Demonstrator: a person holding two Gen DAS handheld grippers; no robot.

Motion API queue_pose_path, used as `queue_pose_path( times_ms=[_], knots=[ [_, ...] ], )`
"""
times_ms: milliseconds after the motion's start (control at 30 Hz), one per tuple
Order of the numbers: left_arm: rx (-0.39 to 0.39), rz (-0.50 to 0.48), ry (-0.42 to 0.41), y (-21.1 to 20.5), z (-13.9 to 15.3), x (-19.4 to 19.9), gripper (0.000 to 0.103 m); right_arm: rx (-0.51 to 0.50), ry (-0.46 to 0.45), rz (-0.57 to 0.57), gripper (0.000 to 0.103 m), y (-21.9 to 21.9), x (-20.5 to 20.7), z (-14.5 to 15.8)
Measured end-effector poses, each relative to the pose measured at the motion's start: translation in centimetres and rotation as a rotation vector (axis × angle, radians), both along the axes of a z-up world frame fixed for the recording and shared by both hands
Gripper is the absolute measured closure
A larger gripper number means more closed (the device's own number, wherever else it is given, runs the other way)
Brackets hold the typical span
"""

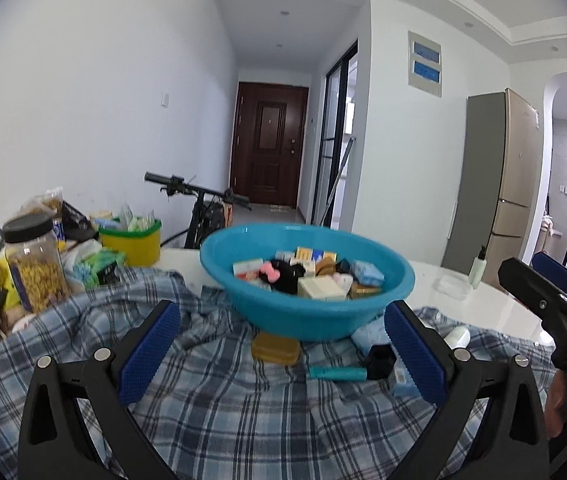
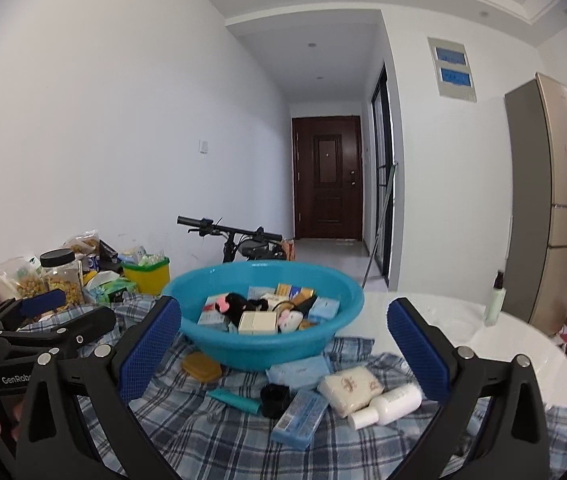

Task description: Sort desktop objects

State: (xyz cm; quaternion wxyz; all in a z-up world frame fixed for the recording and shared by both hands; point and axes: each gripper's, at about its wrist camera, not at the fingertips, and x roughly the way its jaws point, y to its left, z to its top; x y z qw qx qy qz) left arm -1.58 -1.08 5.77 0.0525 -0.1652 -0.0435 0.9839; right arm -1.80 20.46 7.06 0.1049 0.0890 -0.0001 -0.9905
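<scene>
We see the blue basin [image 2: 263,312] standing on a plaid cloth [image 2: 211,432] spread over the white table [image 2: 495,344], holding small boxes and a black plush toy [image 2: 243,305]. In front of it on the cloth lie an amber soap case [image 2: 202,366], a teal tube [image 2: 234,399], a black cap [image 2: 275,400], a blue box [image 2: 300,418], a white wrapped bar [image 2: 350,388] and a white bottle [image 2: 389,401]. Our right gripper [image 2: 283,344] hangs above them, jaws spread wide and empty. Our left gripper [image 1: 283,348] is likewise spread and empty; its body reads "GenRob", cut off. A black-lidded jar [image 1: 35,268] stands far left.
</scene>
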Motion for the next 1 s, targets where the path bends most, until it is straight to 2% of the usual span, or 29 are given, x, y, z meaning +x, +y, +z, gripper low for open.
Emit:
queue_pose_path(
  times_ms=[233,367,1000],
  knots=[
    [-0.03,0.008,0.052,0.3,-1.8,0.9,0.0,-0.011,-0.024,-0.029,0.0,0.7,-0.5,-2.8],
    [-0.045,0.003,0.05,0.7,-2.6,0.9,0.0,0.016,-0.042,-0.022,0.0,0.4,-0.7,-3.9],
    [-0.097,0.031,0.05,1.3,-5.4,1.4,0.0,0.016,-0.049,-0.024,0.0,-0.1,-0.2,-6.0]
  ],
)
